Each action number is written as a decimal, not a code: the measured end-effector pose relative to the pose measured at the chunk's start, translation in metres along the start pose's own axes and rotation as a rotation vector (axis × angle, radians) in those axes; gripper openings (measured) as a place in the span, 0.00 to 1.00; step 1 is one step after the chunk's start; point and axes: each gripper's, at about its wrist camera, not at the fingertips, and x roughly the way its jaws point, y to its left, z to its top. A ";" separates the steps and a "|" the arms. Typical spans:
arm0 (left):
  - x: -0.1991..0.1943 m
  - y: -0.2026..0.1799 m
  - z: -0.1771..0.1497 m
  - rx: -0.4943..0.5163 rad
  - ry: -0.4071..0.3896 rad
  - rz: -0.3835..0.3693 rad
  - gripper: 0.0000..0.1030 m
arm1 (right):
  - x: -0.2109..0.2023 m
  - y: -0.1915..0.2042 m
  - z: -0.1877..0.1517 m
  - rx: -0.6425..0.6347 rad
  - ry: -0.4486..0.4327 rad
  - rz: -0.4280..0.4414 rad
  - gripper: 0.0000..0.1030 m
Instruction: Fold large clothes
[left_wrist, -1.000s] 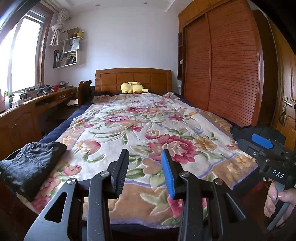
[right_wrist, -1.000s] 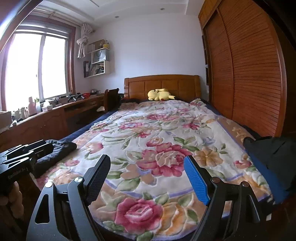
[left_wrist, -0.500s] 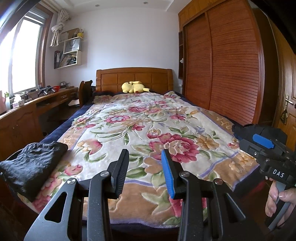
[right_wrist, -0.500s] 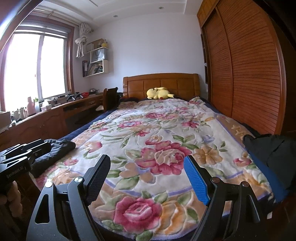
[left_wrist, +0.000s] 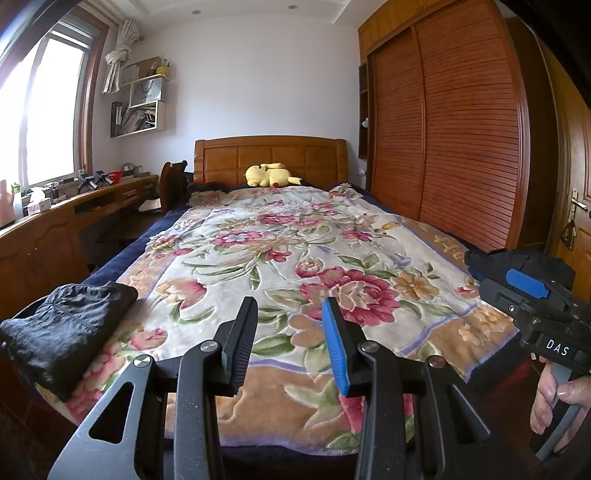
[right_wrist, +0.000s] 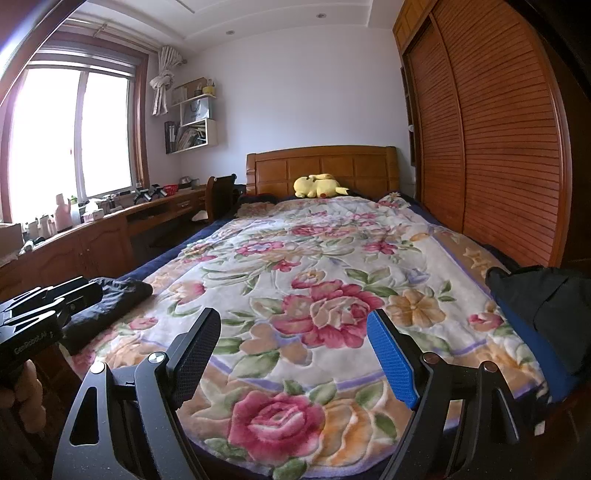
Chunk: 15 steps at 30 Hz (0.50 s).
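Through the left wrist view we see our left gripper (left_wrist: 290, 325) partly open over the foot of the blanket (left_wrist: 295, 251), holding nothing; a folded black garment (left_wrist: 62, 332) lies at the bed's left corner. Through the right wrist view our right gripper (right_wrist: 295, 343) gapes wide and empty above the blanket (right_wrist: 332, 258), a dark garment (right_wrist: 546, 306) heaped at the bed's right edge, the black one (right_wrist: 107, 306) far left.

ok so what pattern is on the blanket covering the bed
A floral pattern: red and pink roses with green leaves on cream, on the blanket; clearest in the right wrist view.
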 end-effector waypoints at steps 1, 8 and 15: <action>0.000 0.001 0.000 0.000 0.000 -0.001 0.36 | 0.000 0.000 0.000 0.001 0.001 0.001 0.80; 0.000 0.000 0.000 0.000 0.000 0.002 0.36 | 0.000 0.000 0.000 0.001 0.001 -0.002 0.80; 0.000 0.000 0.000 0.000 0.000 0.001 0.36 | -0.001 -0.002 0.001 0.001 0.005 -0.001 0.80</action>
